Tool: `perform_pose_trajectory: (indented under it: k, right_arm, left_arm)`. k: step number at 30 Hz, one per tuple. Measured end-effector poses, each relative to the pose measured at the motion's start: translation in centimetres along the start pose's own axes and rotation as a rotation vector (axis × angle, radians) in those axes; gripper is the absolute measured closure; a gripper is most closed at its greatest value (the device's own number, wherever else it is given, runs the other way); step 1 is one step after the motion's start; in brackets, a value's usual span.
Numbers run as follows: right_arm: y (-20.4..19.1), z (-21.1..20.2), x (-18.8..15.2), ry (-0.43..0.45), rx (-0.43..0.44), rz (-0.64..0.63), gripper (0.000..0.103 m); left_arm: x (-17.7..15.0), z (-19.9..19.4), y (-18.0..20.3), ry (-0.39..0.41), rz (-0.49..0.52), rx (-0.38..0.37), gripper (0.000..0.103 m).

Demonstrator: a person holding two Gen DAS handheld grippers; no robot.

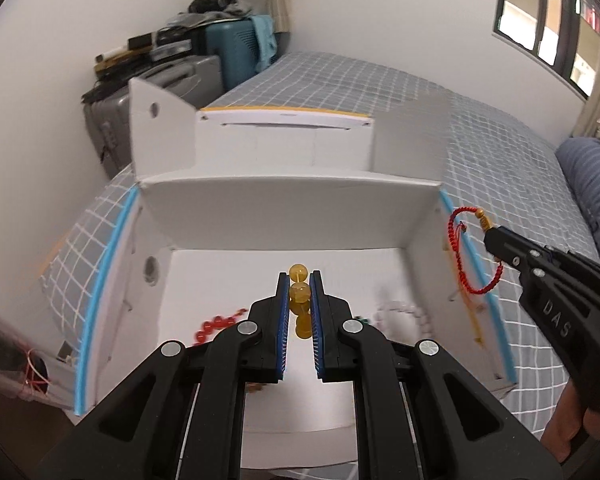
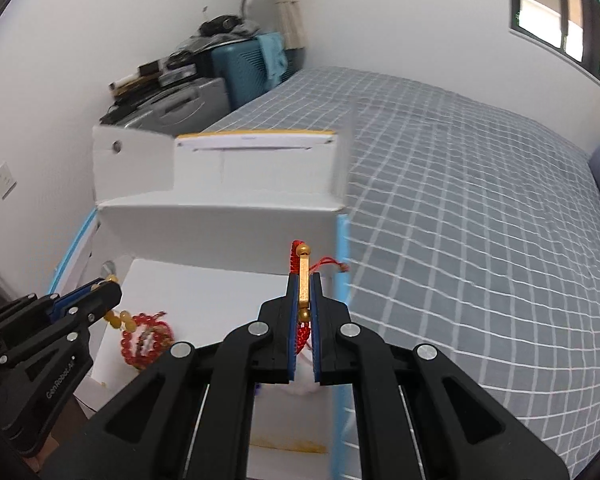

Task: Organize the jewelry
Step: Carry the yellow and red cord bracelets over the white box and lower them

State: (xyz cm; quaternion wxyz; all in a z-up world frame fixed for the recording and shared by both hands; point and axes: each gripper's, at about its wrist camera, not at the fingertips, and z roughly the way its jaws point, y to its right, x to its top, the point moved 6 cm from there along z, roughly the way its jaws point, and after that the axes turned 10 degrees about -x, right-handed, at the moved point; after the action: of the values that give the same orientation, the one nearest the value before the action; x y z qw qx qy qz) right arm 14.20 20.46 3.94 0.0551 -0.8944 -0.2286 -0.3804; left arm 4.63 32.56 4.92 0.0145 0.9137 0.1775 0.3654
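Jewelry is split between the two grippers and the floor of the white cardboard box (image 1: 284, 204) that sits on the grid-patterned bed (image 2: 480, 220).

The left gripper (image 1: 299, 300) has its jaws pressed in on an amber bead bracelet (image 1: 300, 294); one bead pokes out past the fingertips and more hang below, over the middle of the box floor. The right gripper (image 2: 304, 300) pinches the gold bar (image 2: 304, 284) of a red cord bracelet (image 1: 476, 256). Seen from the left wrist, that red loop dangles right at the box's blue-taped right edge (image 1: 480, 280), partly outside it.

Lying on the box floor are a red bead bracelet (image 2: 146, 340) toward the left wall and a pale bead bracelet (image 1: 408, 314) toward the right wall, the latter blurred. A thin yellow strand (image 1: 474, 312) lies against the right wall.

Both views are smeared, so I judge both hands to be on the move, and that is where the risk lies. The amber beads are round and only one or two are clamped, so a jolt could roll them free. The red loop swings loose by the right edge and could snag on the wall or, if let go there, fall on the bed. Dropping either onto the pieces below could tangle them.
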Motion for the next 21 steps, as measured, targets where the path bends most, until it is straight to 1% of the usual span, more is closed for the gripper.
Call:
perform_pose_trajectory:
  k: [5, 8, 11, 13, 16, 21]
  right_arm:
    - [-3.7, 2.3, -0.8, -0.044, 0.023, -0.037, 0.099]
    - [-5.1, 3.7, -1.3, -0.071, 0.027, -0.052, 0.099]
    - [-6.3, 5.1, -2.1, -0.103, 0.017, -0.075, 0.098]
    - [-6.9, 5.8, -2.6, -0.122, -0.011, -0.093, 0.098]
    - [-7.1, 6.1, -3.0, -0.141, -0.01, -0.095, 0.098]
    - [-7.0, 6.4, -3.4, -0.164, -0.017, -0.09, 0.096]
  left_arm:
    - [-0.7, 0.8, -3.1, -0.021, -0.03, 0.037, 0.094]
    - [-1.4, 2.0, -5.0, -0.058, -0.051, 0.057, 0.094]
    - [-2.2, 3.3, -6.1, -0.097, -0.06, 0.057, 0.094]
    - [-2.7, 4.1, -6.6, -0.123, -0.066, 0.057, 0.094]
    - [-3.2, 5.0, -7.0, -0.15, -0.065, 0.056, 0.094]
    - [-3.3, 4.8, -7.0, -0.151, -0.068, 0.045, 0.094]
